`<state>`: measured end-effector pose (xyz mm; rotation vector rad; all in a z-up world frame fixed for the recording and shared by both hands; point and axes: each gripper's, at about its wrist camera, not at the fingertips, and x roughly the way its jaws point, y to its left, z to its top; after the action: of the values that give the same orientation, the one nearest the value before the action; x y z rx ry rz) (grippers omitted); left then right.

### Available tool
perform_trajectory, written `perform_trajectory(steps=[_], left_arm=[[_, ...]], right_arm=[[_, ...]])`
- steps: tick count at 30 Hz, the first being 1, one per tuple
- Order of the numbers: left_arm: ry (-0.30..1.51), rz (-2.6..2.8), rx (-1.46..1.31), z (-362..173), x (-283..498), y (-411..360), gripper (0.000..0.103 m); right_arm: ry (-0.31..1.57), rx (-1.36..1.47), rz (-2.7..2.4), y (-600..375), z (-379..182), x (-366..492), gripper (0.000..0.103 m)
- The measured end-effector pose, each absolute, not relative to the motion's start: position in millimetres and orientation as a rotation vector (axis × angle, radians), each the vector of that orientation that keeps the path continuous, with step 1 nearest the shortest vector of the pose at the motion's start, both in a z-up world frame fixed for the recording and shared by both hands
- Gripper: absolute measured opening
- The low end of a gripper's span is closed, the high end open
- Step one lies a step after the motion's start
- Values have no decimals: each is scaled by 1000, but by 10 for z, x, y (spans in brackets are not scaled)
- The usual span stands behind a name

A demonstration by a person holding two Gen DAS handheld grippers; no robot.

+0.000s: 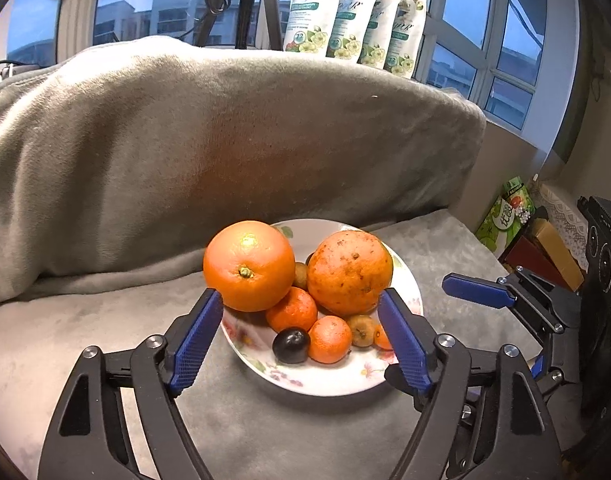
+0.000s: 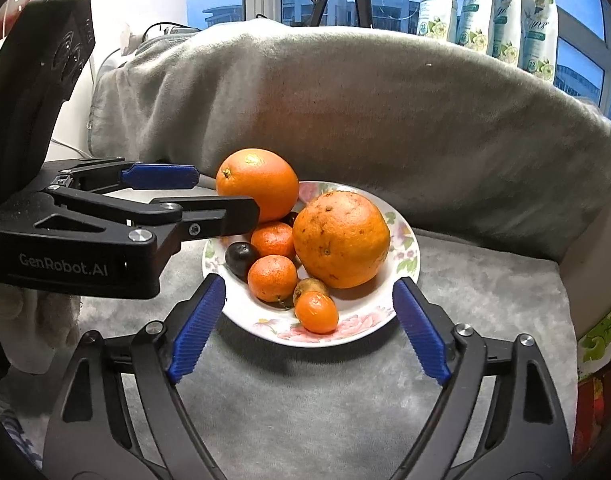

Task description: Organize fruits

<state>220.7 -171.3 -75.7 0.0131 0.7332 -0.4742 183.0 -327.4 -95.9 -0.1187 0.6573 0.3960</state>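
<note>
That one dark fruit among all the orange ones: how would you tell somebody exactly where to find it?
Start at the floral plate on the grey cushion. Two big oranges fill its back; look in front of the smooth orange, beside the two mandarins. The dark plum lies there against the plate's left rim, the only near-black, glossy fruit in the pile.

Surface: grey cushion (image 2: 305, 392)
On it: floral plate (image 2: 409, 256), centre
At 12 o'clock: grey blanket (image 2: 385, 112), draped behind
</note>
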Motion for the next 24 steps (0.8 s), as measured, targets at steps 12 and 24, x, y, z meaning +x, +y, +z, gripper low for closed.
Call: perform_trajectory(steps=[12,24], left_arm=[[710,-473,9,-624,2045,-1674,80],[665,-450,-35,-474,1729,-1449,80]], right_arm=[[623,-111,374,-3312,-826,1647,90],[583,-82,339,-3346,-648,1356,91]])
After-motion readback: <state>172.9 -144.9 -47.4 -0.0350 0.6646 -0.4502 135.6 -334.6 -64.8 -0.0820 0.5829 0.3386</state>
